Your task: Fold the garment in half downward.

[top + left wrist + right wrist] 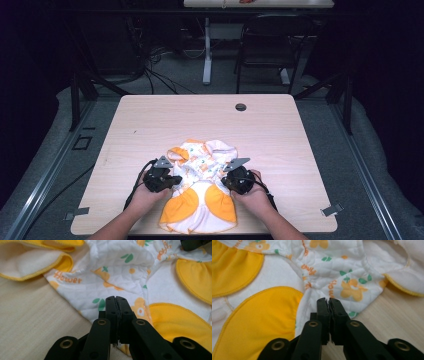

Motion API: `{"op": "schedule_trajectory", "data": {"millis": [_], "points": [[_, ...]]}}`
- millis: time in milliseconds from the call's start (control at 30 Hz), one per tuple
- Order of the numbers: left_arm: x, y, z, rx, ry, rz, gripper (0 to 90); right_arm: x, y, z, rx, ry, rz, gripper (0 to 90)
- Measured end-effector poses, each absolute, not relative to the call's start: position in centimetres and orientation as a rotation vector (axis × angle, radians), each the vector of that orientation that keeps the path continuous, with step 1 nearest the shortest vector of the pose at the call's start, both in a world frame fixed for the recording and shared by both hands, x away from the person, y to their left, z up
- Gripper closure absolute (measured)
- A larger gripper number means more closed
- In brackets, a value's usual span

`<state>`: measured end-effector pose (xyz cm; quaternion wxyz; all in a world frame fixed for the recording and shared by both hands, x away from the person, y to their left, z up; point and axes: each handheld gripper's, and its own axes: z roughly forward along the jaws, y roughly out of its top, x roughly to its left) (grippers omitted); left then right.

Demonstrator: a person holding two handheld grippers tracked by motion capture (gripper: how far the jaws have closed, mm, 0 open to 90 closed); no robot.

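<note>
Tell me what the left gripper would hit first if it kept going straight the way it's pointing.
Most likely the garment: the left gripper points at its white quilted, flower-printed fabric, which lies directly past the tips. How close the tips are is hard to judge.

white quilted garment [202,187] printed with orange flowers, green leaves, orange lettering; plain yellow-orange patches at near end, yellow stitched edging. pale wood-grain table [150,125]. black grippers, grey plates on top.
</note>
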<state>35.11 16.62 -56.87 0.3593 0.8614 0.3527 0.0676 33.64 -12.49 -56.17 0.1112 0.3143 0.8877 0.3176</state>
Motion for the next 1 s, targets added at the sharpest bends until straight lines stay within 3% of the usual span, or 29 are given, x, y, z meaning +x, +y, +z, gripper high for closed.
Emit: {"op": "schedule_trajectory", "data": {"millis": [200, 467, 733, 867, 1000], "points": [[36.4, 16.2, -55.3, 2.223, 0.882, 0.200, 82.8, 34.7, -12.1, -54.8, 0.929, 2.557, 0.959, 78.7], [38.7, 15.9, -53.9, 2.217, 0.909, 0.223, 72.1, 37.2, -11.2, -53.8, 0.949, 2.579, 0.951, 81.1], [40.9, 16.1, -52.8, 2.162, 0.949, 0.235, 59.3, 39.7, -10.8, -52.9, 0.982, 2.576, 0.928, 65.7], [41.9, 16.3, -52.7, 2.164, 0.962, 0.232, 59.1, 41.0, -10.6, -52.7, 1.035, 2.551, 0.929, 61.1], [43.0, 16.2, -52.9, 2.173, 0.972, 0.231, 60.7, 42.1, -10.4, -52.4, 1.001, 2.554, 0.863, 66.7]]}}
